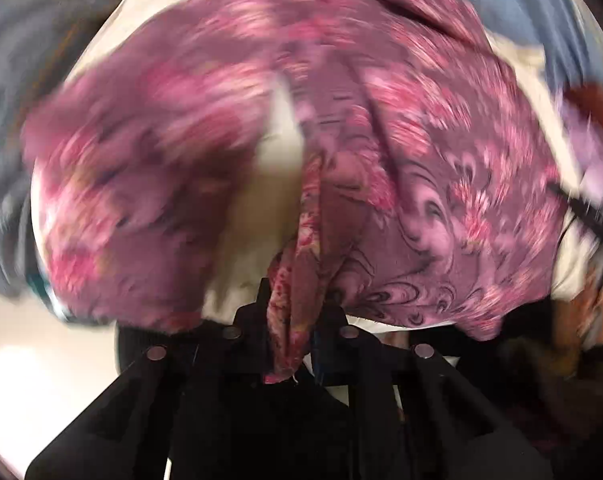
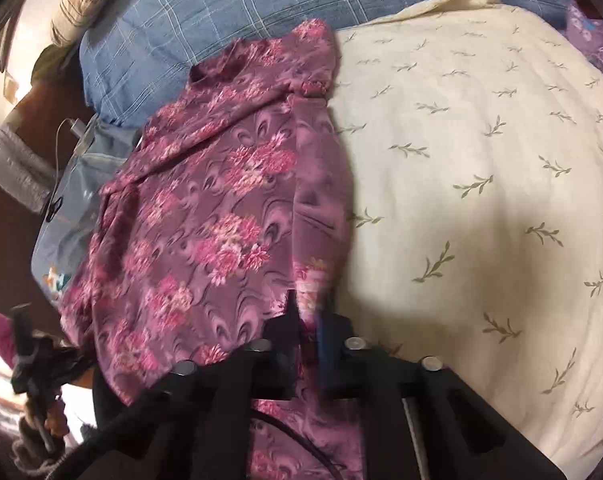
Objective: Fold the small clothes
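Left gripper [image 1: 291, 320] pinching a bunched edge of the purple flowered garment [image 1: 401, 160], right gripper [image 2: 309, 320] pinching its hem, garment [image 2: 221, 200] lying on cream bedcover [image 2: 481, 180], blue checked pillow [image 2: 221, 12] behind.

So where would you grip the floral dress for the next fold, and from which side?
Probably by its hem corners, coming from the near edge, as both are doing. The floral dress lies lengthwise on the cream bedspread, collar far away. The right hand-held gripper pinches the near right edge, and the left hand-held gripper holds a bunched fold.
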{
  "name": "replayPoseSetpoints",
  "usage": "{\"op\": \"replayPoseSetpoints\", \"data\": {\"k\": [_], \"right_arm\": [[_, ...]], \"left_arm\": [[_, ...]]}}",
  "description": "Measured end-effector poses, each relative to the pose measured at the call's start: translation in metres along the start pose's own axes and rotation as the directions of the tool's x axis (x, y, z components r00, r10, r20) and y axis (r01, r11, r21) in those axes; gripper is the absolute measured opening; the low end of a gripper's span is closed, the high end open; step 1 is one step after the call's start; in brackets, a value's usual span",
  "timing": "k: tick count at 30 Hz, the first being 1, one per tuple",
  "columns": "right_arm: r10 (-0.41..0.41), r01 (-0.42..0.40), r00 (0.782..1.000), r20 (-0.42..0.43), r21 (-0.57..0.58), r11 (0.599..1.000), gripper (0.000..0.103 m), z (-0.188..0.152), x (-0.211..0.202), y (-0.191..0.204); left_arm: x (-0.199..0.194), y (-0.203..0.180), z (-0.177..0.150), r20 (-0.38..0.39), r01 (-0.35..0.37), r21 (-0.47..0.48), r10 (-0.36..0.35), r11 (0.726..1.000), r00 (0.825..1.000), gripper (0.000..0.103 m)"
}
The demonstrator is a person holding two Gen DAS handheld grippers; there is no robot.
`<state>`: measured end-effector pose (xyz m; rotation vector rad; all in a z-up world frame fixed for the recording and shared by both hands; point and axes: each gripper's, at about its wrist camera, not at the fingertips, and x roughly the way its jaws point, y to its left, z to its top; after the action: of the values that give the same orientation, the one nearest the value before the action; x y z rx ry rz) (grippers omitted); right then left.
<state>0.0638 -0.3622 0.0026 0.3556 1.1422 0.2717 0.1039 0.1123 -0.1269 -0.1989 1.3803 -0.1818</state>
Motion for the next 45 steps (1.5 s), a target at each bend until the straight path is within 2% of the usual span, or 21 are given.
{"op": "replayPoseSetpoints", "data": {"k": [2,4,6,8,12,15,16,17,19,22,25,26,28,32,35,37,38,39,40,43,45], "right_arm": [[-0.004,0.005,1.000,0.018,-0.014,1.000,0.006,0.002,-0.009,-0.003],[-0.093,0.094,0.995,0.046,-0.018,0.995,0.006,0.003,-0.019,-0.012],[-0.161,0.160,0.987,0.016,0.035,0.987,0.006,0.004,-0.016,-0.033],[-0.177,0.177,0.984,-0.015,0.080,0.981,0.006,0.004,-0.012,-0.046],[-0.112,0.109,0.993,0.036,0.082,0.991,0.011,0.012,-0.032,-0.036],[-0.078,0.078,0.995,0.067,0.003,0.997,0.032,0.024,-0.041,-0.006],[-0.060,0.062,0.996,0.073,-0.026,0.998,0.042,0.029,-0.040,0.005],[-0.047,0.051,0.996,0.073,-0.057,0.997,0.044,0.032,-0.037,0.017],[-0.005,0.012,0.999,0.053,-0.135,0.991,0.044,0.041,-0.023,0.051],[0.119,-0.124,0.992,-0.037,-0.201,0.972,0.044,0.052,0.007,0.100],[0.224,-0.260,0.962,-0.156,-0.271,0.927,0.044,0.053,0.045,0.161],[0.268,-0.323,0.939,-0.213,-0.287,0.902,0.044,0.051,0.060,0.186],[0.306,-0.382,0.911,-0.278,-0.284,0.879,0.044,0.051,0.084,0.217],[0.261,-0.352,0.913,-0.313,-0.280,0.893,0.044,0.056,0.126,0.249],[0.227,-0.322,0.915,-0.332,-0.267,0.908,0.044,0.056,0.143,0.252],[0.195,-0.292,0.926,-0.322,-0.287,0.912,0.044,0.054,0.143,0.247],[0.185,-0.278,0.932,-0.312,-0.287,0.917,0.044,0.054,0.144,0.244],[0.185,-0.273,0.934,-0.305,-0.278,0.921,0.044,0.055,0.145,0.242],[0.188,-0.271,0.936,-0.299,-0.265,0.925,0.044,0.057,0.140,0.238],[0.179,-0.247,0.945,-0.274,-0.236,0.940,0.045,0.065,0.137,0.234],[0.182,-0.241,0.948,-0.262,-0.211,0.947,0.046,0.070,0.134,0.228]], "left_arm": [[-0.010,0.019,-0.007,0.015,-0.037,-0.061,0.038,0.997,0.999,0.013],[-0.012,0.038,-0.013,0.005,-0.009,-0.133,0.010,0.991,1.000,0.013],[-0.009,0.048,-0.017,-0.013,0.021,-0.172,-0.024,0.985,1.000,0.013],[-0.017,0.047,-0.020,-0.008,0.049,-0.165,-0.051,0.985,0.999,0.014],[-0.057,0.040,-0.032,0.064,0.161,-0.059,-0.158,0.985,0.985,0.018],[-0.100,0.046,-0.034,0.193,0.188,-0.025,-0.180,0.982,0.965,0.038],[-0.114,0.054,-0.032,0.250,0.195,-0.043,-0.179,0.980,0.952,0.056],[-0.119,0.061,-0.028,0.282,0.189,-0.061,-0.164,0.980,0.945,0.071],[-0.125,0.075,-0.022,0.335,0.136,-0.125,-0.088,0.983,0.938,0.072],[-0.120,0.096,-0.012,0.343,0.164,-0.214,-0.083,0.963,0.936,0.072],[-0.118,0.117,-0.014,0.379,0.210,-0.271,-0.096,0.939,0.920,0.072],[-0.114,0.123,-0.012,0.381,0.231,-0.282,-0.112,0.931,0.918,0.073],[-0.098,0.128,-0.006,0.346,0.268,-0.286,-0.162,0.920,0.924,0.074],[-0.068,0.118,0.008,0.270,0.244,-0.229,-0.180,0.942,0.946,0.074],[-0.054,0.108,0.021,0.245,0.232,-0.157,-0.189,0.960,0.951,0.074],[-0.049,0.105,0.029,0.243,0.254,-0.145,-0.214,0.956,0.946,0.069],[-0.050,0.103,0.033,0.256,0.281,-0.128,-0.242,0.951,0.936,0.035],[-0.051,0.102,0.038,0.258,0.295,-0.125,-0.256,0.947,0.931,0.016],[-0.051,0.104,0.046,0.245,0.318,-0.145,-0.277,0.937,0.929,0.008],[-0.074,0.125,0.061,0.336,0.342,-0.221,-0.258,0.913,0.906,0.007],[-0.105,0.144,0.064,0.437,0.384,-0.251,-0.250,0.889,0.864,0.007]]}}
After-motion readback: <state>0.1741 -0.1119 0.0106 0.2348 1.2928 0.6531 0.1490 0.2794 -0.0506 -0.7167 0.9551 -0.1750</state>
